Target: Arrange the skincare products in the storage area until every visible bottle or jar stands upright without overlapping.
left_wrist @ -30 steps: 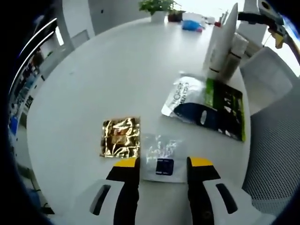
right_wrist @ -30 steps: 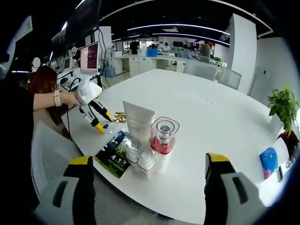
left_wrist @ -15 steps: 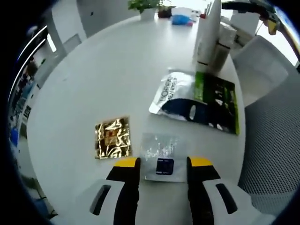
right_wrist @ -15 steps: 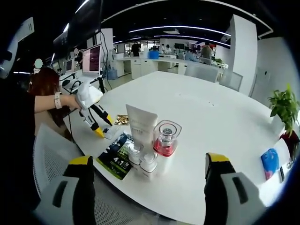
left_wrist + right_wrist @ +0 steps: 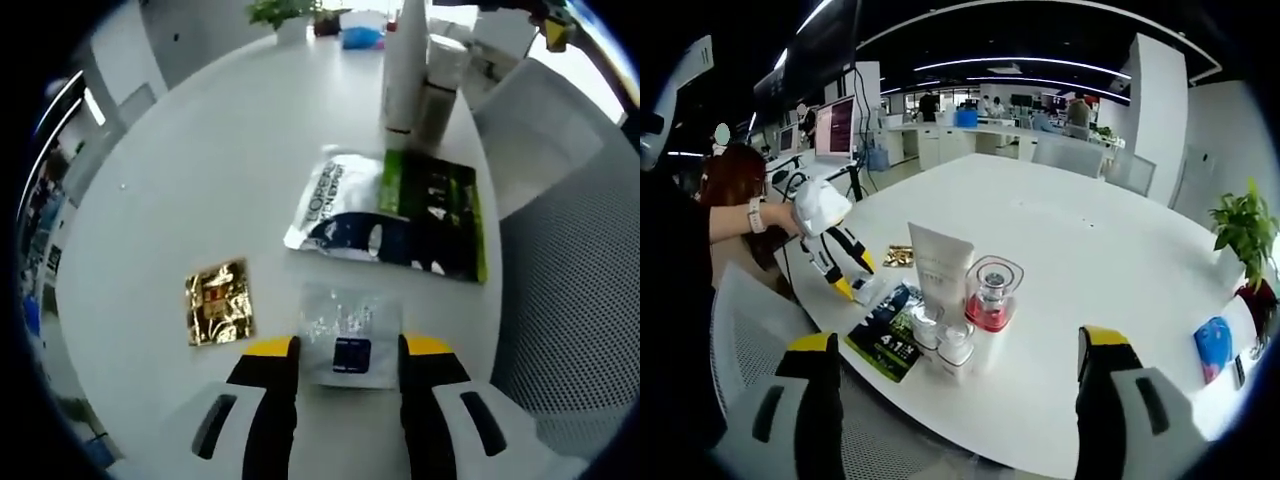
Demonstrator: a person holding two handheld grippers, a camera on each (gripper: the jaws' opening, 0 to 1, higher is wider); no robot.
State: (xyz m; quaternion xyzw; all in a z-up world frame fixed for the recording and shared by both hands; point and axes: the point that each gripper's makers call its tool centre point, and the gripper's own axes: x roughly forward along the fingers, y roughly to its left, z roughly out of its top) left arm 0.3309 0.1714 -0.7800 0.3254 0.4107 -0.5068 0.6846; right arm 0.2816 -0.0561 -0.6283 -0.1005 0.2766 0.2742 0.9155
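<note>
Lying flat on the white bench (image 5: 200, 150), from left to right: gold foil sachet (image 5: 218, 303), clear sachet (image 5: 345, 334) between the spread jaws of the left gripper (image 5: 346, 348), dark pouch (image 5: 390, 212). Upper right stands the white tube (image 5: 404, 62). Right gripper (image 5: 956, 352) jaws spread wide, holding nothing.

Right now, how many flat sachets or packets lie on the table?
3: a gold foil sachet, a clear sachet between the left tongs, and a large white-and-green packet before the upright bottles. Others may hide behind.
</note>
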